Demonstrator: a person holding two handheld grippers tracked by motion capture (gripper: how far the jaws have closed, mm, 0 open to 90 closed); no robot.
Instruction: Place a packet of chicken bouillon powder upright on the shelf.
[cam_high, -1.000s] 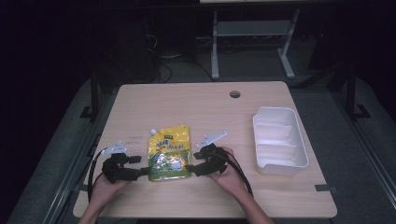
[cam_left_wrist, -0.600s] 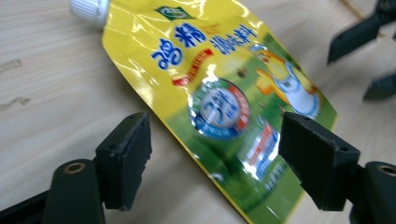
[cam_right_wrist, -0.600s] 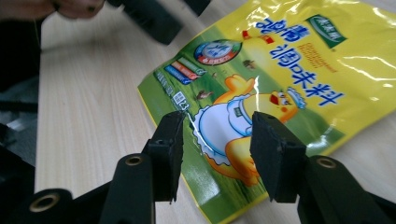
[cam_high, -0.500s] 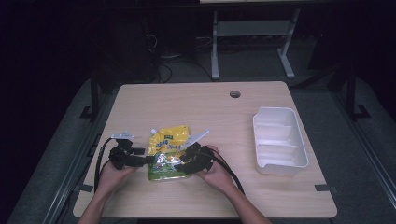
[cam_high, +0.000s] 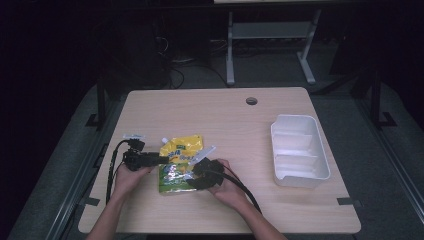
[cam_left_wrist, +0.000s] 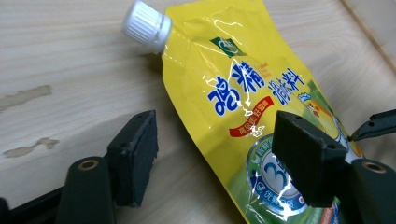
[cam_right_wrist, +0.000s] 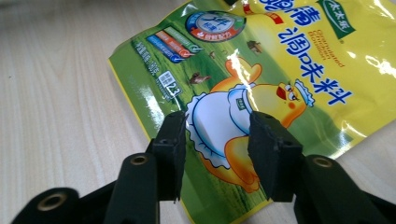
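A yellow and green spouted pouch lies flat on the wooden table, its white cap pointing away from me. My left gripper is at the pouch's left edge. In the left gripper view it stands open, one jaw on the bare table and the other over the pouch. My right gripper hovers low over the pouch's green bottom end. In the right gripper view it is open, its jaws straddling the duck picture on the pouch.
A white divided tray stands at the table's right side. A round cable hole sits near the far edge. Cables trail from both grippers toward me. The right gripper's tip pokes into the left gripper view.
Both grippers have moved inward from either side of the pouch and now reach over it. The pouch has turned slightly, with its top swung a little to the right.
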